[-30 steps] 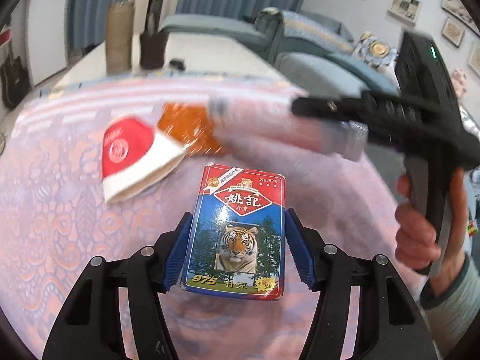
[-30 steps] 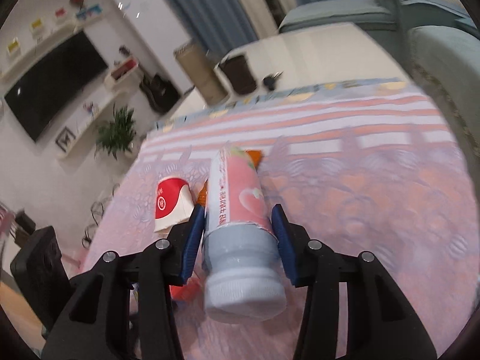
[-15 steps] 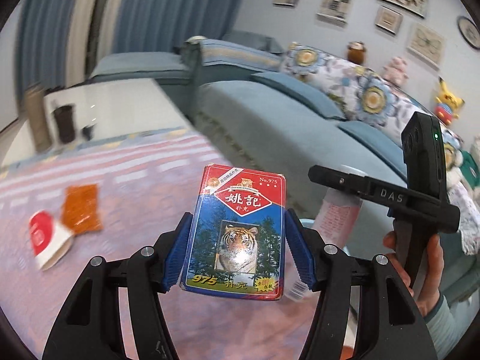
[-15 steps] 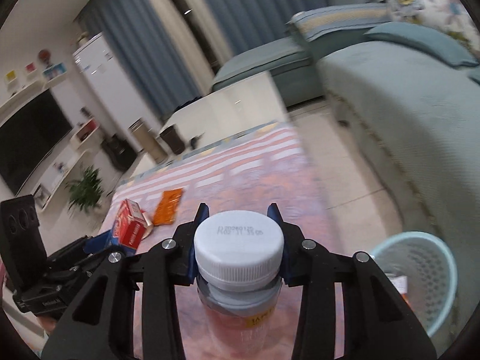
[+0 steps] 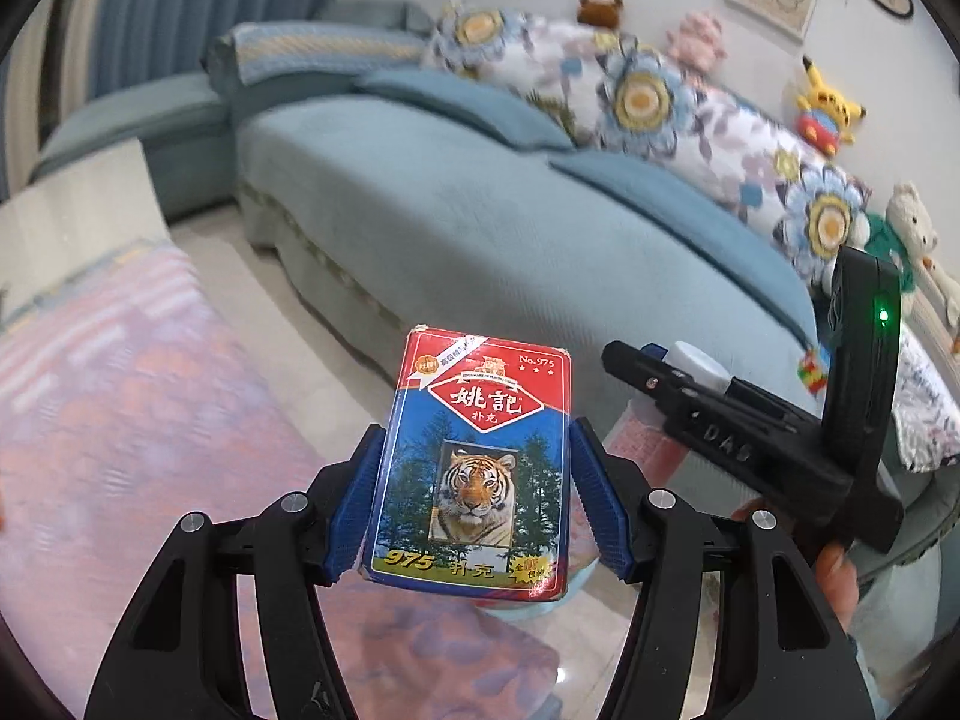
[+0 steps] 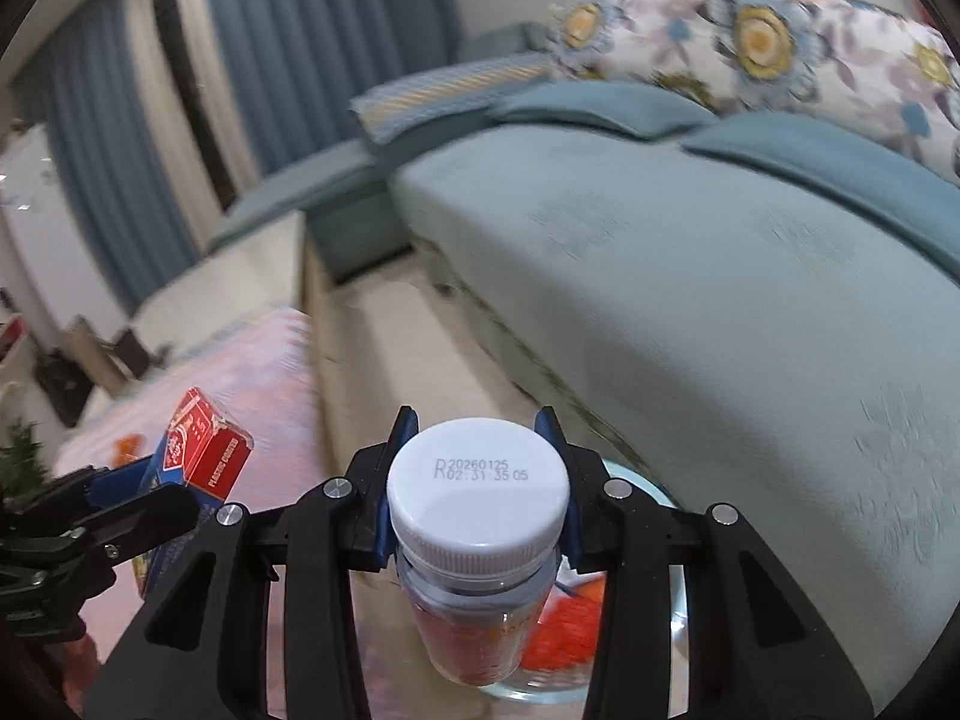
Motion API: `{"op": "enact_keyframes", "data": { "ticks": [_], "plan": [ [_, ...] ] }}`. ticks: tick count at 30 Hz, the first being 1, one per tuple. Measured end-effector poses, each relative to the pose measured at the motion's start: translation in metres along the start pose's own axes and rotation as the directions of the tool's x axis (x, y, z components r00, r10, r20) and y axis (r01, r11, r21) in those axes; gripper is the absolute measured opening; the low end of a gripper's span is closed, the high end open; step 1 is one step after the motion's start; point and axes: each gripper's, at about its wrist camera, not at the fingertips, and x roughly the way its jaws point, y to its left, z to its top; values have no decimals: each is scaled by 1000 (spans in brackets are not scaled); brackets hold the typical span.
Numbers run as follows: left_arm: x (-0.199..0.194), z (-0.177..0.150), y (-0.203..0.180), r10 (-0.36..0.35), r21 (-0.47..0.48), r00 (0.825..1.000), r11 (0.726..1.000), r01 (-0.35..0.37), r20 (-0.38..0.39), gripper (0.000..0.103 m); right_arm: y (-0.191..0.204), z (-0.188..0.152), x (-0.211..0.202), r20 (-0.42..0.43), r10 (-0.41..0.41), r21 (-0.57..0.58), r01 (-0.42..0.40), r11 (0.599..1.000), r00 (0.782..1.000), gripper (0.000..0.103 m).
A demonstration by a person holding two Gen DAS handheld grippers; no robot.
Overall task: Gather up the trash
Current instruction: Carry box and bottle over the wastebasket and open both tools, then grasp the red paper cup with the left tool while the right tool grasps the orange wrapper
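Note:
My left gripper (image 5: 474,498) is shut on a playing card box (image 5: 477,468), red and blue with a tiger picture, held in the air past the table edge. My right gripper (image 6: 477,480) is shut on a plastic bottle (image 6: 474,618) with a white cap (image 6: 477,480) and pink label, hanging cap-up over a pale blue basket (image 6: 654,492) that holds red trash. In the left wrist view the right gripper (image 5: 690,396) with the bottle (image 5: 648,444) is at the right. In the right wrist view the card box (image 6: 204,456) is at the left.
A table with a pink patterned cloth (image 5: 120,420) lies at the left. A blue-grey sofa (image 5: 480,222) with floral cushions and soft toys fills the back and right. Pale floor (image 6: 420,372) runs between table and sofa.
Both grippers have swung right, away from the table toward the sofa, carrying the card box and the bottle. The bottle now hangs over the basket.

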Motion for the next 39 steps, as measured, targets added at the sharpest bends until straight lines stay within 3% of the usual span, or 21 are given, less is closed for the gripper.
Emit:
{"op": "enact_keyframes", "data": {
  "ticks": [5,9,12,20,26,30,34,36,39],
  "plan": [
    [52,-17,-6,-28,13,993,999,29,-114,59,-25,-30,39,-76,-78,27,80,996,994,37],
    [75,-24,-2,-22,9,983,1000,24,-182,60,-39,-45,59,-147,-80,75,92,993,986,39],
    [65,-22,5,-41,-2,987,999,41,-155,64,-43,-42,61,-148,-76,89,90,992,986,46],
    [28,-15,17,-59,-43,994,998,55,-93,64,-28,-43,51,-151,-31,61,41,997,988,46],
    [-15,-26,41,-37,-86,999,996,34,-38,64,19,-54,38,-152,66,-10,-68,998,986,46],
    [-62,-36,74,22,-150,999,988,-16,44,65,74,-49,24,-124,156,-91,-168,982,980,46],
    [-119,-53,121,159,-236,980,963,-127,123,71,136,-44,14,-121,236,-177,-255,951,964,46],
    [-151,-65,153,260,-311,954,928,-204,150,71,173,-41,12,-133,283,-220,-307,926,950,47],
    [-196,-82,203,408,-427,898,850,-307,164,71,224,-42,10,-146,323,-293,-353,889,935,47]
  ]
}}
